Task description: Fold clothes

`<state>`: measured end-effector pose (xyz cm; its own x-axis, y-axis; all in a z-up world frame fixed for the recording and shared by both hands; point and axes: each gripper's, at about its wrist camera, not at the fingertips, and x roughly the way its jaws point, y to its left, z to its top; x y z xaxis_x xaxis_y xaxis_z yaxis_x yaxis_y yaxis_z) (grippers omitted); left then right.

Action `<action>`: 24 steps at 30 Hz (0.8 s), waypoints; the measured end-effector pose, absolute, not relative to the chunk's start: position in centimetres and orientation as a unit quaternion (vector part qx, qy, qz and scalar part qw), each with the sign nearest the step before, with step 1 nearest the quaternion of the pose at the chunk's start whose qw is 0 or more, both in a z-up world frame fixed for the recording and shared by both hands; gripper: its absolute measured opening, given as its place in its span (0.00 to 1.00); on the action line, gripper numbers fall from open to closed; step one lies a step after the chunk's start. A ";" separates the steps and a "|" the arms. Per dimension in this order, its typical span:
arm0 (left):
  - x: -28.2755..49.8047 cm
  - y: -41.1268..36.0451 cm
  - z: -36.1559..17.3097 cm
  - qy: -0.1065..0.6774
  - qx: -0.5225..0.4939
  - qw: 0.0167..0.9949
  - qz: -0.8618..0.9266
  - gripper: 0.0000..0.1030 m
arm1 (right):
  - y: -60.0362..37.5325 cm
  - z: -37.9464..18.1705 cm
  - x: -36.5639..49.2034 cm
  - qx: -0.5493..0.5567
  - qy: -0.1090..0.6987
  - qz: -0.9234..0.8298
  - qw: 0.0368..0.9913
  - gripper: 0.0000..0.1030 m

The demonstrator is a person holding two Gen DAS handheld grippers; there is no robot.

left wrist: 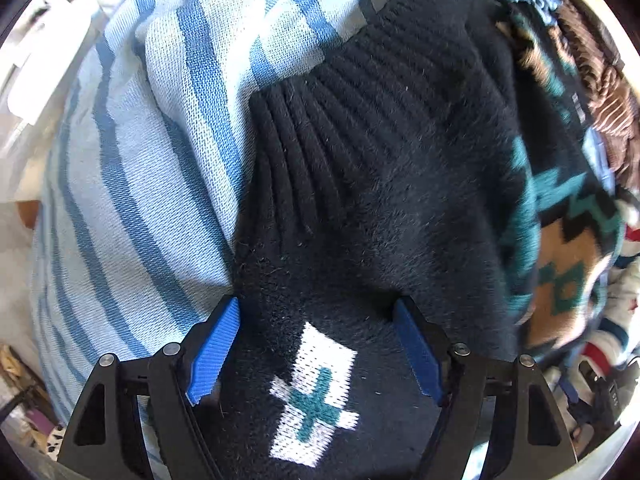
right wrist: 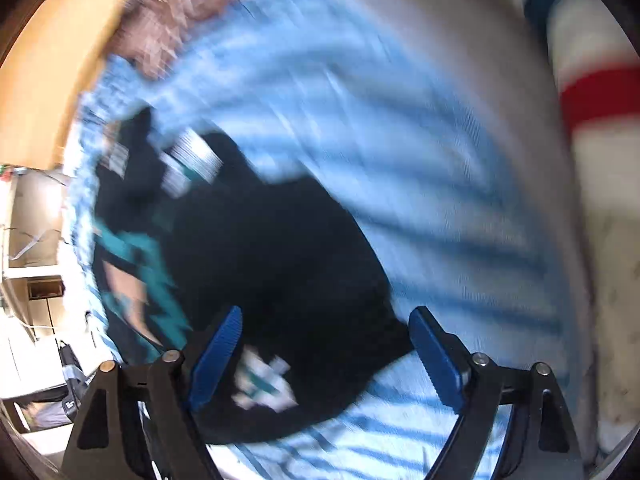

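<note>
Left gripper [left wrist: 316, 344] stands with jaws wide apart, pointing down onto the black knit sweater [left wrist: 360, 168]; its white-and-teal cross patch [left wrist: 316, 396] lies between the jaws, ribbed cuff just ahead of them; the pads do not look pressed into the wool, nothing gripped. Right gripper [right wrist: 326, 354] also has its jaws spread; a black corner of the same sweater, with a blurred white patch, sits between them and toward the left jaw; nothing clamped that I can see, though this view is smeared. Sweater lies on a blue-striped cloth [left wrist: 132, 184] that runs under and beside both sets of jaws.

Risks, as judged: closing here may pinch the striped cloth along with the knit, since the two lie touching at the left jaw; lifting would then drag both; thick fuzzy wool may slip from a shallow bite; right-side blur suggests a hurried approach, so the jaws may land off the corner and skew the fold.
</note>
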<state>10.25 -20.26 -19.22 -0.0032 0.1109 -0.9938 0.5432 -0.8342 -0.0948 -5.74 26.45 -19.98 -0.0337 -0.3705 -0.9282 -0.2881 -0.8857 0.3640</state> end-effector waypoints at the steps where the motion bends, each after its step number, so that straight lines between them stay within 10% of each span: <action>1: 10.3 -20.0 -19.2 0.222 0.691 0.165 -0.668 0.77 | 26.1 -20.7 -5.3 0.699 -0.218 -0.680 0.024 0.83; 3: 10.4 -19.5 -19.3 0.194 0.697 0.168 -0.670 0.77 | 25.0 -20.9 -4.6 0.697 -0.156 -0.700 0.002 0.62; 4: 10.5 -19.4 -19.3 0.185 0.699 0.168 -0.670 0.77 | 24.5 -20.6 -4.3 0.691 -0.126 -0.712 -0.008 0.35; 7: 11.1 -20.1 -19.4 0.198 0.704 0.168 -0.662 0.77 | 24.4 -18.2 -3.8 0.669 -0.121 -0.734 -0.004 0.17; 11: 12.0 -21.2 -19.4 0.216 0.707 0.169 -0.652 0.77 | 26.2 -16.6 -3.7 0.666 -0.087 -0.738 -0.063 0.18; 14: 12.6 -21.8 -18.7 0.222 0.700 0.162 -0.659 0.77 | 27.6 -17.6 -3.8 0.686 -0.062 -0.716 -0.114 0.37; 24: 14.2 -16.9 -15.1 0.085 0.684 0.043 -0.723 0.52 | 14.9 -17.8 -2.5 0.716 -0.095 -0.665 0.192 0.38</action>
<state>14.20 -16.86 -15.11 -0.0604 0.0544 -0.9967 0.1780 -0.9819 -0.0644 -2.49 14.85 -17.80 0.0983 -0.3920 -0.9147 0.1192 -0.9079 0.4019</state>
